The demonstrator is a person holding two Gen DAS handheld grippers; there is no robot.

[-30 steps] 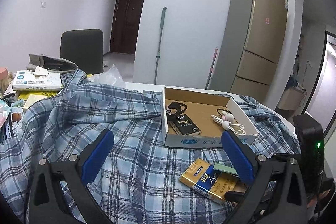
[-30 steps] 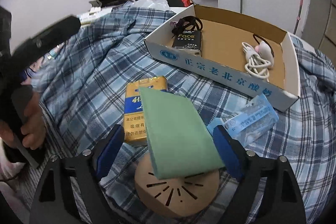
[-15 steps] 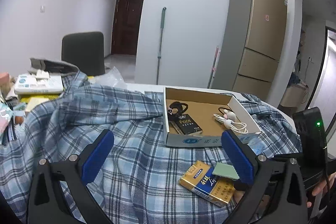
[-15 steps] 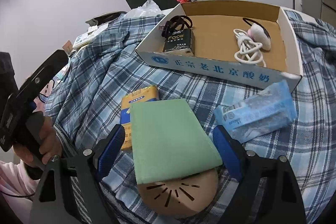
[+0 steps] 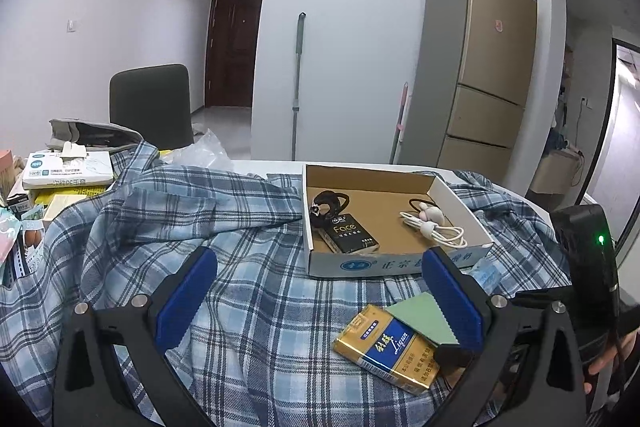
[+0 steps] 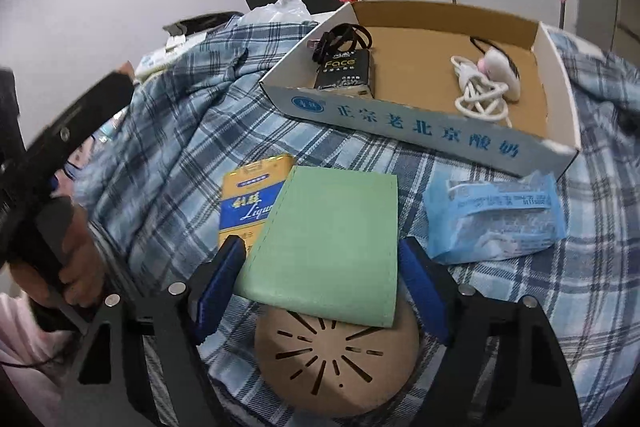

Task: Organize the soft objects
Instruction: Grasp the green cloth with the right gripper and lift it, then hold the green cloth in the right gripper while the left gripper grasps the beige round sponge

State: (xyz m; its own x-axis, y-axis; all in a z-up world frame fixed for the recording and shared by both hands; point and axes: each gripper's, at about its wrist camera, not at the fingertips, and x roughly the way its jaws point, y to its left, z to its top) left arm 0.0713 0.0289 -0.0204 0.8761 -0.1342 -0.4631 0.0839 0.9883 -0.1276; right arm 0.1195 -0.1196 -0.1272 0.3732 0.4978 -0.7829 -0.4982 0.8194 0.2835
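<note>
Where fingers (image 6: 224, 279) flank it, flat green pouch (image 6: 326, 251)

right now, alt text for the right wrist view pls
The right gripper has just been closing around a flat green pad, its blue pads close beside the edges. The pad lies across a yellow packet and a tan disc on a plaid shirt, before a cardboard box.

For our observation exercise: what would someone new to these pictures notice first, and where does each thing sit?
The blue plaid shirt spread over the whole table stands out first, with an open cardboard tray resting on it that holds a white cable and a black Face pack. Nearer the camera, the right gripper straddles a green pouch, its jaws just closing in. The pouch overlaps a yellow cigarette pack and a round slotted disc.
</note>
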